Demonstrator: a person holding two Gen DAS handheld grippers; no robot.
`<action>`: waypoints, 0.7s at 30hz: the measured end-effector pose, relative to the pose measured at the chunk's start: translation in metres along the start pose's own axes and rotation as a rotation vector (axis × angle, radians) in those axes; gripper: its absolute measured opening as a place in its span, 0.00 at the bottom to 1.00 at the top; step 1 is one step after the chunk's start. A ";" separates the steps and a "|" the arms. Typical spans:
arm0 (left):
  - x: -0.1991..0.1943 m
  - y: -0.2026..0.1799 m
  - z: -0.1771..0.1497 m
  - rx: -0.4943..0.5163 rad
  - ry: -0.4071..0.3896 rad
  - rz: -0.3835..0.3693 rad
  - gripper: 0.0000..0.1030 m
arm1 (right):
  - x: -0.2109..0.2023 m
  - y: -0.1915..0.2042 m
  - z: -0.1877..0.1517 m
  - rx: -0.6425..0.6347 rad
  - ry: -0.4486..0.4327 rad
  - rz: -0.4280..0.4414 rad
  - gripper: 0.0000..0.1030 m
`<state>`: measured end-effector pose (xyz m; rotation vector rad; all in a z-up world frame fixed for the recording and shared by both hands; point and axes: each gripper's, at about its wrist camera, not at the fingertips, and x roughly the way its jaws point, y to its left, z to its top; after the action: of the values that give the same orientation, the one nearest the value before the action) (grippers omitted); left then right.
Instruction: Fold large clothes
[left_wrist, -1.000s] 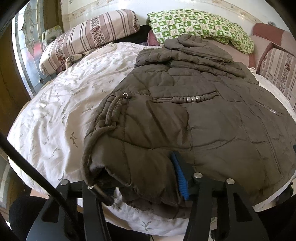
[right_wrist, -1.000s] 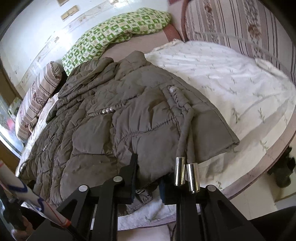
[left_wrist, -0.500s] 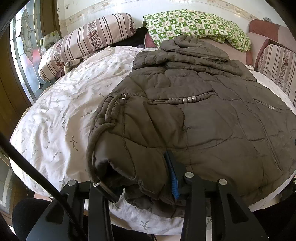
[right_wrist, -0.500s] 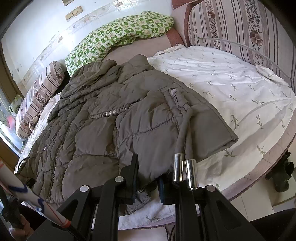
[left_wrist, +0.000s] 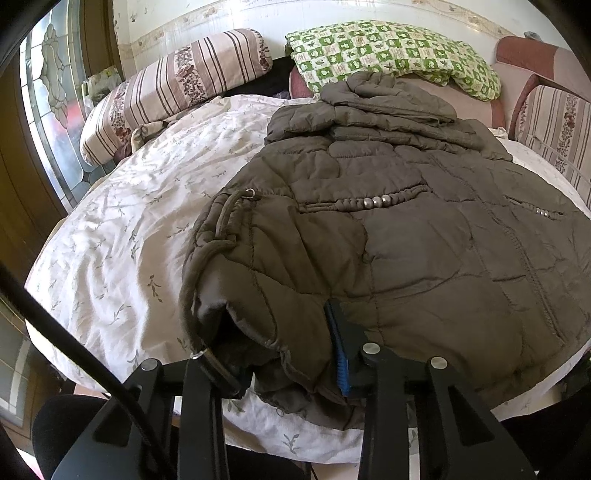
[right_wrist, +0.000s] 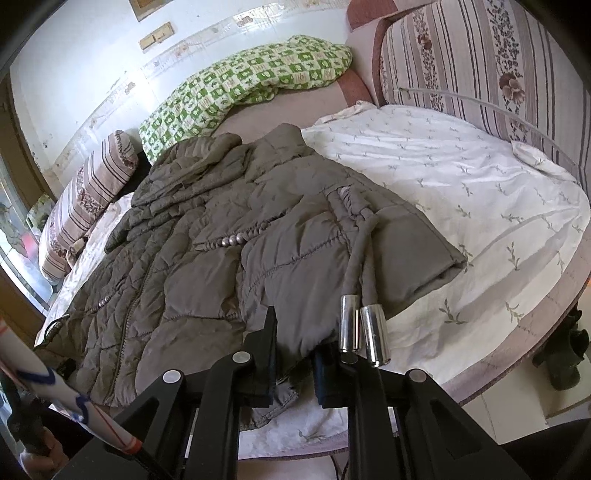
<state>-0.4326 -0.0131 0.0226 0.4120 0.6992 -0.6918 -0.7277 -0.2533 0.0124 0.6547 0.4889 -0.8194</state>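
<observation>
An olive-brown quilted jacket (left_wrist: 406, 236) lies spread on the bed, hood toward the pillows; it also shows in the right wrist view (right_wrist: 236, 236). My left gripper (left_wrist: 284, 354) has its fingers around the jacket's near hem corner, with bunched fabric and a cord between them. My right gripper (right_wrist: 295, 354) has its fingers around the other hem corner, with fabric between them. Two metal-tipped drawstrings (right_wrist: 364, 332) hang over the right finger.
The bed has a white leaf-print sheet (left_wrist: 122, 229). A striped bolster (left_wrist: 173, 88) and a green checked pillow (left_wrist: 388, 51) lie at the head. A striped headboard cushion (right_wrist: 491, 62) stands at the right. The bed's near edge (right_wrist: 517, 354) drops to the floor.
Both grippers have drawn back and up a little, and the jacket hem has come with them toward the bed's near edge. The jaws stand as before.
</observation>
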 end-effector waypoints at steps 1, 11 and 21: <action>-0.001 0.000 0.000 0.000 -0.001 0.001 0.31 | -0.001 0.000 0.000 -0.002 -0.002 0.000 0.14; -0.004 0.000 0.000 -0.002 -0.002 0.002 0.28 | -0.014 0.003 0.003 -0.008 -0.027 0.019 0.13; -0.017 0.003 0.000 -0.012 -0.013 0.010 0.27 | -0.024 0.012 0.003 -0.076 -0.036 -0.021 0.13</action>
<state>-0.4400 -0.0036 0.0352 0.3990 0.6886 -0.6798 -0.7320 -0.2374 0.0333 0.5648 0.4919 -0.8271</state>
